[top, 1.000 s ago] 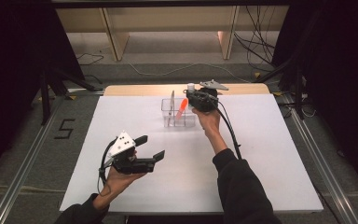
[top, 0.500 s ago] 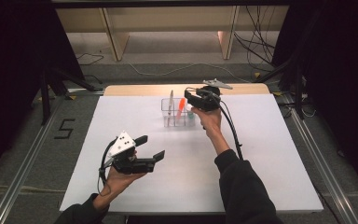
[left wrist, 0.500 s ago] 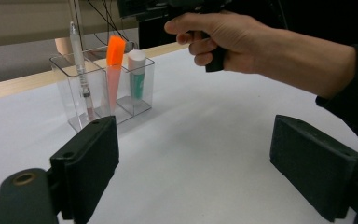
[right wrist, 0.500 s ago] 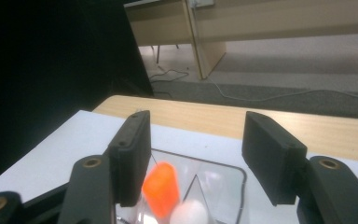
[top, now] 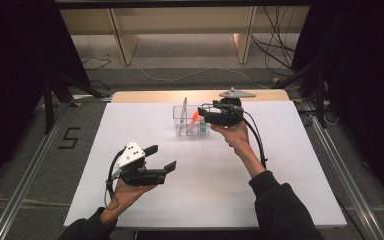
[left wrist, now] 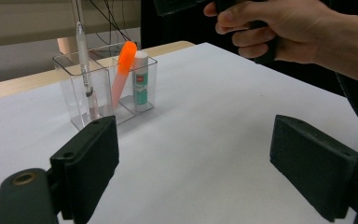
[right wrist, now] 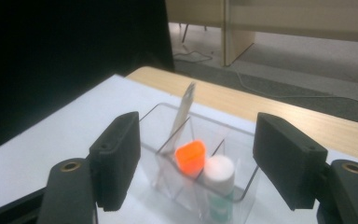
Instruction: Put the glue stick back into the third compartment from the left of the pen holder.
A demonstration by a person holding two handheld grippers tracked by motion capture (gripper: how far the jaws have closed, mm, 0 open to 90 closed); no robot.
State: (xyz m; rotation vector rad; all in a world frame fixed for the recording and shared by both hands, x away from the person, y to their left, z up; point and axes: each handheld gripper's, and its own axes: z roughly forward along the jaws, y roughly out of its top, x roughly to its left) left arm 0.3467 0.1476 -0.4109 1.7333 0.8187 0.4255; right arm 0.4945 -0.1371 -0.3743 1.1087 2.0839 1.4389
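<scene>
White table (top: 280,165) seen from above, with a clear plastic organiser (top: 180,114) near the far edge, divided into compartments. Upright inside: a slim pen (top: 184,107) in the left compartment, an orange highlighter (top: 195,118) leaning in the middle, a white-capped glue stick (top: 204,126) at the right, touching the highlighter.

Closer, from the left gripper view: pen (left wrist: 83,56) clear-barrelled, highlighter (left wrist: 123,70) tilted against the glue stick (left wrist: 140,79), whose label is green and white; organiser (left wrist: 70,88) well ahead of the jaws. Also there, the right hand (left wrist: 279,28) wrapped round its handle, high and off the table.

From the right gripper view, looking steeply down: highlighter cap (right wrist: 190,157) and the round white top of the glue stick (right wrist: 219,169) side by side, pen (right wrist: 182,112) slanting behind.

Right gripper (top: 211,116) raised just above the organiser's right end, wrist bent, forearm up off the table; jaws just opened, spread wide, nothing between the pads. Left gripper (top: 161,159) held low over the near left of the table, pointing right, palm beneath, jaws spread wide and empty.
</scene>
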